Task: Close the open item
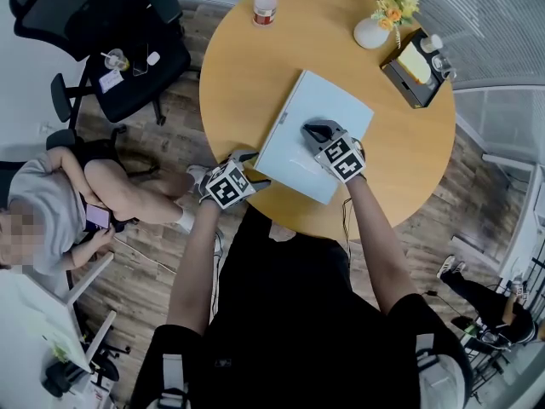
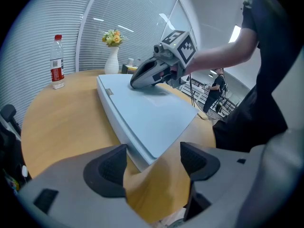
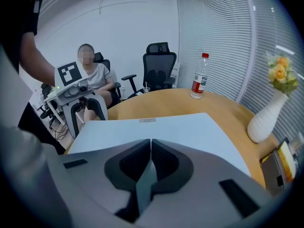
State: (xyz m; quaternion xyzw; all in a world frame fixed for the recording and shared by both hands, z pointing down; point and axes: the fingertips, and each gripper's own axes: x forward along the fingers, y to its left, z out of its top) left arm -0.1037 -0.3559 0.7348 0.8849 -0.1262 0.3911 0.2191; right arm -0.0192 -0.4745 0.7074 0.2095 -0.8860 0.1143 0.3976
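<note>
At the near-left edge of the round wooden counter [image 1: 255,66], the left gripper [image 2: 153,161] is released. Its jaws stand well apart with nothing between the pads [image 2: 107,167], only bare counter below them. The near corner of the laptop [image 1: 289,147] lies just ahead of the gap; whether either jaw touches it cannot be told.

The laptop is a pale blue-grey slab. It sits on the near half of the counter, turned at an angle, with one corner close to the near edge. Its lid lies flat on the base, so it is closed.

The right gripper [image 3: 150,158] is on top of the lid, toward the laptop's right side. Its tip is down on the lid surface. Its jaws are pressed together with nothing held between them.

Beyond the laptop, a clear bottle [image 1: 266,2] with a red cap and red label stands upright near the counter's far edge. A white vase [image 1: 371,32] of yellow flowers stands toward the far-right edge. Just beside the vase, at the right edge, is a dark box [image 1: 413,71] with something yellow in it.

Off the counter to the left, a black office chair [image 1: 128,66] stands on the wood floor. A person [image 1: 51,203] in a grey top sits nearer on that side.
</note>
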